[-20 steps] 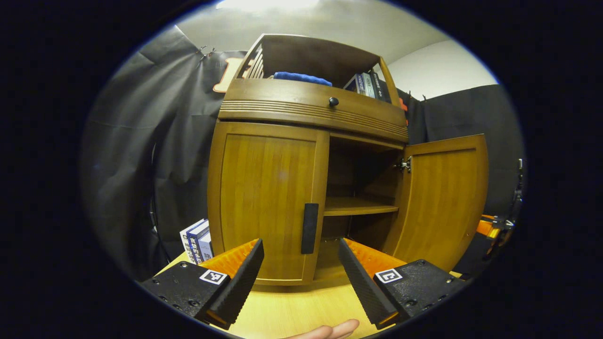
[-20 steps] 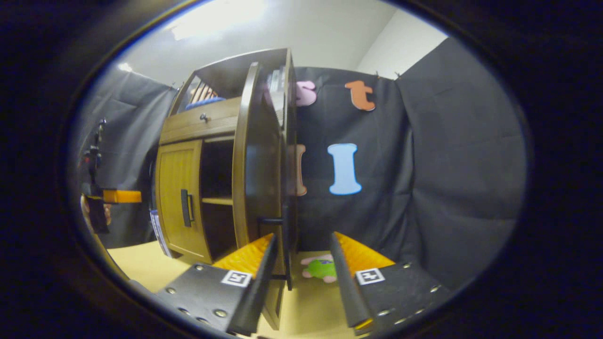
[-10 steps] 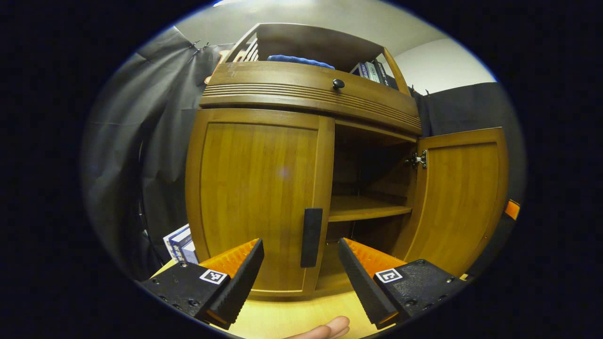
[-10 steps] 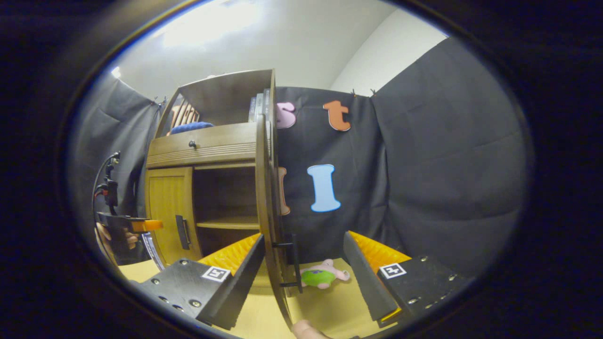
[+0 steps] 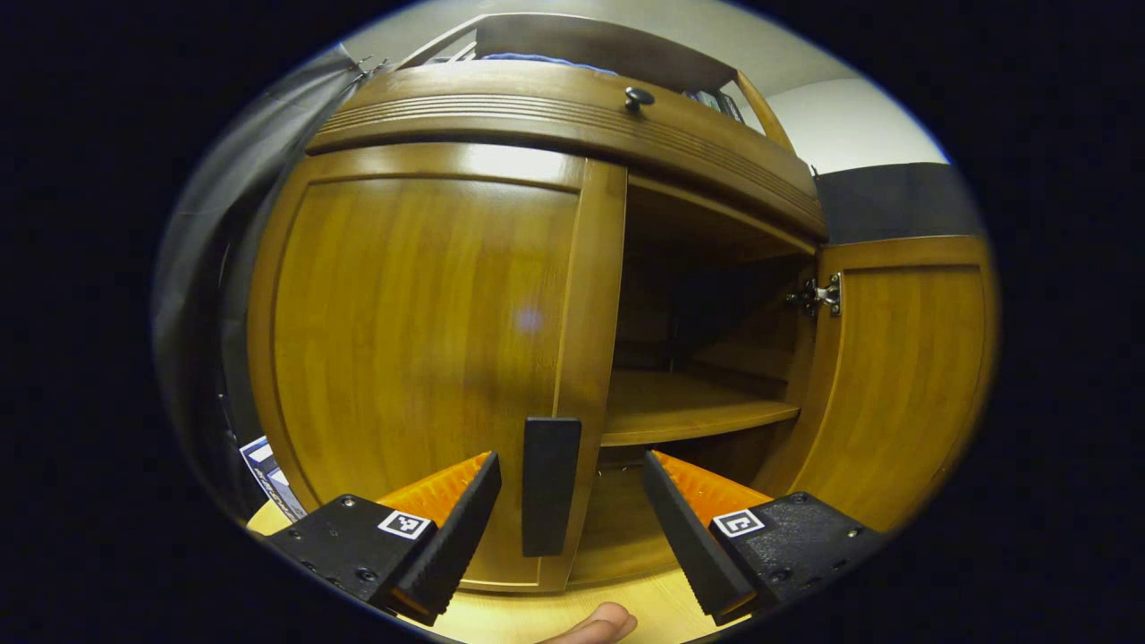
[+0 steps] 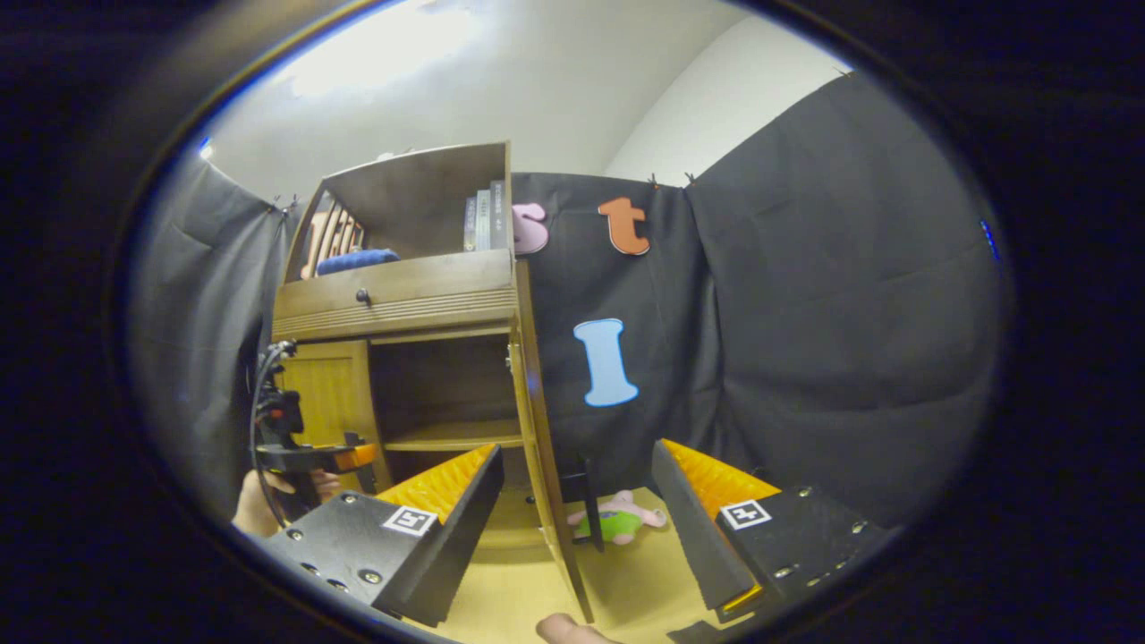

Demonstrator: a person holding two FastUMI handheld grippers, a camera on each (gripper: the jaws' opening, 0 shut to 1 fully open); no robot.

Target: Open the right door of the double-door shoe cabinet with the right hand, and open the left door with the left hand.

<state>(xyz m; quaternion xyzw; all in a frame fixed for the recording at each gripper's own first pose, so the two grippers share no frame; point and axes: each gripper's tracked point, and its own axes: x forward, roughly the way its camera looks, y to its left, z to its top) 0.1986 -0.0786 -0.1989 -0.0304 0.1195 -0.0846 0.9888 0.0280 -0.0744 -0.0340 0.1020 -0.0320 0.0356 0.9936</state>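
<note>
In the left gripper view, the left tongs (image 5: 572, 510) are being held open, straddling the upright handle (image 5: 548, 486) of the closed left door (image 5: 420, 340) at lower centre. The right door (image 6: 535, 420) is standing open, edge-on between the released right tongs (image 6: 577, 510); its handle (image 6: 590, 501) is partly hidden.

left claw (image 5: 571, 501) gaping wide, right claw (image 6: 577, 496) gaping wide, fingertip (image 5: 604, 622) below

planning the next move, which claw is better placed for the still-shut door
Left. The left claw is open right at the black bar handle of the closed brown wooden left door; the right claw sits by the open right door.
</note>
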